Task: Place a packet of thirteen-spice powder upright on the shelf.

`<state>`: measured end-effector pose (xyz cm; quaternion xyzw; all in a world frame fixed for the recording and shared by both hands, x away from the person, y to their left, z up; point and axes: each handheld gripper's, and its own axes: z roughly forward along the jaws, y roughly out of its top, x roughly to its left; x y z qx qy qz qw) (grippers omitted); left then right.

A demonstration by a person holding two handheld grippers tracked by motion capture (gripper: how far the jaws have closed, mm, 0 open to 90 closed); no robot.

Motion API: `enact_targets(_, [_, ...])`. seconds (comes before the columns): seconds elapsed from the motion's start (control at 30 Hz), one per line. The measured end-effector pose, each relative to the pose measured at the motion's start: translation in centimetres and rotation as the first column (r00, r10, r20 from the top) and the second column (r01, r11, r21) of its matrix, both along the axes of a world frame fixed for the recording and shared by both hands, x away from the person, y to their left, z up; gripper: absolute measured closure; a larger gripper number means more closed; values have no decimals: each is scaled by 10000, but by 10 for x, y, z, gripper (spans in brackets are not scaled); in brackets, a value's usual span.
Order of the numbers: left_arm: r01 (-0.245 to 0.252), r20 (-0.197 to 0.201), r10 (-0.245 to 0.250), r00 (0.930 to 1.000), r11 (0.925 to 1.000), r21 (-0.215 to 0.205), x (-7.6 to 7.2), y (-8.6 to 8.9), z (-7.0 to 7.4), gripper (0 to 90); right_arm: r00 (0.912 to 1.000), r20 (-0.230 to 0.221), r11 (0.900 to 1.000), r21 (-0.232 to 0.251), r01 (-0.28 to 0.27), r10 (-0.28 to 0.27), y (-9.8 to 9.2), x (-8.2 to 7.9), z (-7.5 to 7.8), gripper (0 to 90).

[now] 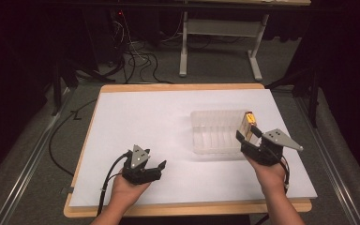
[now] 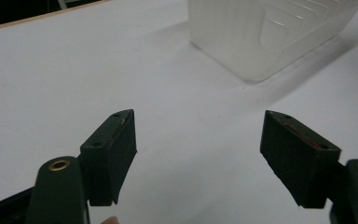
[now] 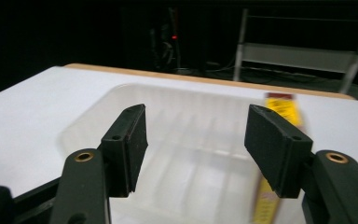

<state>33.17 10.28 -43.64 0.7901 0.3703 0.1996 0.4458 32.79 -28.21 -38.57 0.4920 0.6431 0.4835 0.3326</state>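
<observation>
upright, the yellow pack (image 1: 249, 123) stands on end in the clear bin (image 1: 215, 133), its long axis running top to bottom, leaning against the bin's right wall. it sits just ahead of the right claw (image 1: 249, 133) in the high view; in the right gripper view the pack (image 3: 279, 112) rises behind and beside the right-hand jaw, partly hidden by it. its face is yellow with a red band at the top and dark print below, too blurred to read; no brand can be made out.

the right claw (image 3: 196, 140) is open, jaws apart with nothing pressed between them; the pads are off the pack, and beyond the gap lies the bin's ribbed floor (image 3: 200, 154). the jaws point forward over the bin's near rim.

the left claw (image 1: 151, 165) is also open and empty, held over the white sheet (image 1: 136, 117) well left of the bin. in the left gripper view its jaws (image 2: 198, 149) stand wide over bare sheet, with a corner of the bin (image 2: 261, 42) ahead and to the right.
</observation>
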Motion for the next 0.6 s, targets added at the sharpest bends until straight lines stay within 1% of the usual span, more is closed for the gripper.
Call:
enact_targets(0.07, [51, -19, -52, 10000, 10000, -15, -1, -1, 0, 278, 9993, -51, 9993, -52, -364, 363, 9, -9, -3, 380])
enact_targets(0.17, [178, -15, -178, 9998, 9998, 11, -4, -3, -1, 278, 9950, -329, 9956, -42, -941, 939, 20, -19, -12, 345])
enact_targets(0.27, [336, -41, -336, 9994, 9994, -31, -7, -7, -1, 278, 9893, -621, 9911, -32, -1328, 1323, 29, -29, -31, 326])
enact_targets(0.3, [371, -17, -371, 9993, 9993, -24, -8, -9, -2, 278, 9869, -714, 9892, -119, -1459, 1447, 31, -32, -38, 328])
enact_targets(0.33, [415, -31, -415, 9991, 9991, 18, -9, -10, -2, 277, 9814, -1015, 9857, -258, -1663, 1629, 35, -33, -45, 324])
enact_targets(0.37, [427, 5, -427, 9991, 9991, 67, -10, -11, -2, 276, 9788, -1138, 9835, -432, -1759, 1701, 37, -32, -47, 319])
enact_targets(0.4, [427, 39, -428, 9991, 9990, 150, -11, -13, -3, 274, 9792, -1137, 9828, -586, -1752, 1678, 38, -32, -48, 323])
enact_targets(0.43, [432, 71, -434, 9990, 9988, 225, -12, -13, -3, 271, 9804, -1034, 9834, -525, -1738, 1678, 37, -30, -48, 328])
enact_targets(0.47, [452, 90, -455, 9989, 9986, 278, -13, -14, -3, 268, 9811, -1023, 9848, -394, -1692, 1645, 36, -29, -47, 329])
enact_targets(0.5, [468, 144, -474, 9988, 9982, 388, -13, -14, -3, 265, 9812, -1009, 9849, -369, -1691, 1646, 36, -28, -48, 329])
enact_targets(0.57, [483, 176, -490, 9986, 9979, 423, -14, -14, -2, 257, 9801, -1043, 9832, -516, -1750, 1689, 35, -28, -49, 329])
enact_targets(0.6, [460, 160, -466, 9988, 9983, 364, -13, -14, -2, 251, 9790, -1043, 9817, -573, -1818, 1752, 35, -28, -50, 329])
